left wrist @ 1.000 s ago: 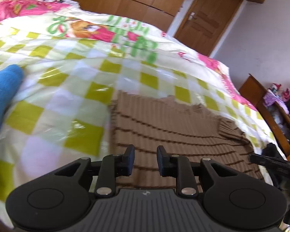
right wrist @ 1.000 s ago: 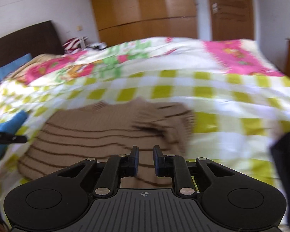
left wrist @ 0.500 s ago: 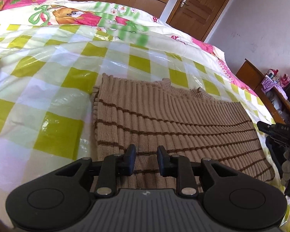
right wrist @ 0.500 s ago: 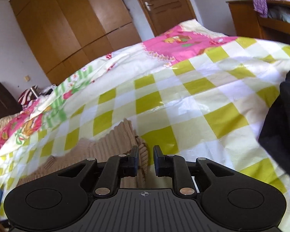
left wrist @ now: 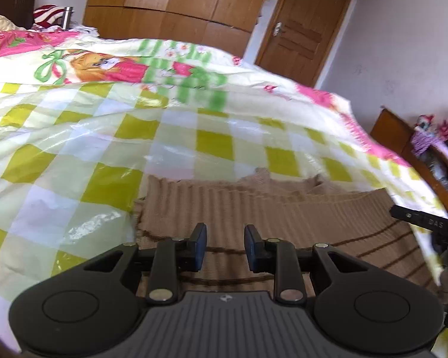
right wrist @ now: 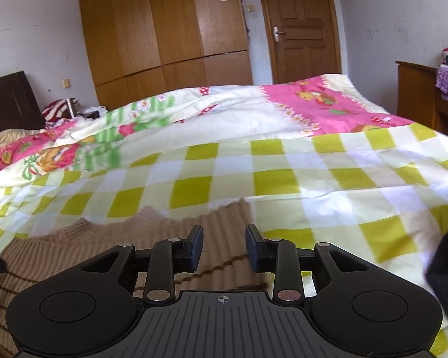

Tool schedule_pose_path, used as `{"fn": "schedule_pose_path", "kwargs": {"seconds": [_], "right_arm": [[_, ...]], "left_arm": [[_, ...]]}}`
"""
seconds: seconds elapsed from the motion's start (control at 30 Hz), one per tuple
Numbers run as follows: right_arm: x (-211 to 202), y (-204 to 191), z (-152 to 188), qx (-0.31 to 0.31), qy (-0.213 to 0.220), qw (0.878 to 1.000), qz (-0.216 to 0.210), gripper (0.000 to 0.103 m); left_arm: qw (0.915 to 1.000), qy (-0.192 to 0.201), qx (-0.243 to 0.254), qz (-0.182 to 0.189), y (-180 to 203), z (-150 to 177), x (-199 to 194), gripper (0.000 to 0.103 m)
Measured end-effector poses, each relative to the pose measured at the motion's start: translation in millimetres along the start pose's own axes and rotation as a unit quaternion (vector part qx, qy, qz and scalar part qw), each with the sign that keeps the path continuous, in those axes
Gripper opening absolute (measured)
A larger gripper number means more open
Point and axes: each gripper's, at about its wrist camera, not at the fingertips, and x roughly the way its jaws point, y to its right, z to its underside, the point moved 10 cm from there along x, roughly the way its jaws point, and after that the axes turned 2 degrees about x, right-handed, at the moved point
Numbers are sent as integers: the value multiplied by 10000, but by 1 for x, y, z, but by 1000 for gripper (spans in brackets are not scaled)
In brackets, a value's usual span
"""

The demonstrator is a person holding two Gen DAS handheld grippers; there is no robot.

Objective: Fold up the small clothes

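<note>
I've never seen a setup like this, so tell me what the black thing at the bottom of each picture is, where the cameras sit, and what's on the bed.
Each black shape is a handheld two-finger gripper; a person holds one in each hand, with a camera looking along its fingers. One picture comes from the left gripper, the other from the right gripper. On the checked bedspread lies a tan ribbed sweater with brown stripes. A dark garment lies at the right. Neither gripper holds anything; the right jaws are opening, with nothing between them.
</note>
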Motion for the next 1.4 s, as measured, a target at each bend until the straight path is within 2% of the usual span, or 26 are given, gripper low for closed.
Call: {"fn": "schedule_pose_path", "kwargs": {"seconds": [0.03, 0.1, 0.23, 0.27, 0.3, 0.37, 0.53, 0.6, 0.73, 0.87, 0.97, 1.03, 1.2, 1.27, 1.4], "right_arm": [[7, -1, 5, -62, -93, 9999, 30, 26], [22, 8, 19, -96, -312, 9993, 204, 23], [30, 26, 29, -10, -147, 9997, 196, 20], [30, 30, 30, 17, -104, 9997, 223, 15], [30, 34, 30, 33, -76, 9995, 307, 5], [31, 40, 32, 114, -92, 9993, 338, 6], [20, 29, 22, -99, -145, 9987, 476, 8], [6, 25, 13, -32, 48, 9988, 494, 19], [-18, 3, 6, -369, 462, 9975, 399, 19], [-4, -7, 22, -621, 286, 9972, 312, 20], [9, 8, 30, -276, 143, 9991, 281, 19], [12, 18, 31, -48, 140, 9997, 184, 19], [11, 25, 31, 290, 53, 9996, 9, 20], [-4, 25, 26, 381, 89, 9992, 12, 24], [-59, 37, 28, 690, 52, 9976, -49, 25]], "left_arm": [[9999, -71, -32, -79, -5, 4, 5, 41], [9998, -37, -24, -170, -14, 9, 8, 33], [9991, 131, 124, -384, -29, 16, 7, 33], [9991, 178, 97, -368, -32, 17, 6, 32], [9992, 186, 38, -338, -35, 17, 6, 32], [9990, 183, -78, -405, -40, 16, 3, 29], [9951, 334, 50, -929, -42, 11, -22, 27], [9915, 614, 266, -1120, -34, 2, -38, 32], [9906, 870, 459, -954, -7, -6, -45, 37], [9922, 696, 495, -910, 0, 9, -26, 40], [9919, 469, 374, -1115, -18, 27, -12, 42], [9922, 561, 330, -1064, -22, 30, -12, 43], [9892, 528, 565, -1243, -15, 28, -19, 43], [9898, 536, 503, -1217, -14, 26, -31, 43], [9904, 702, 505, -1081, -3, 22, -59, 44]]}}
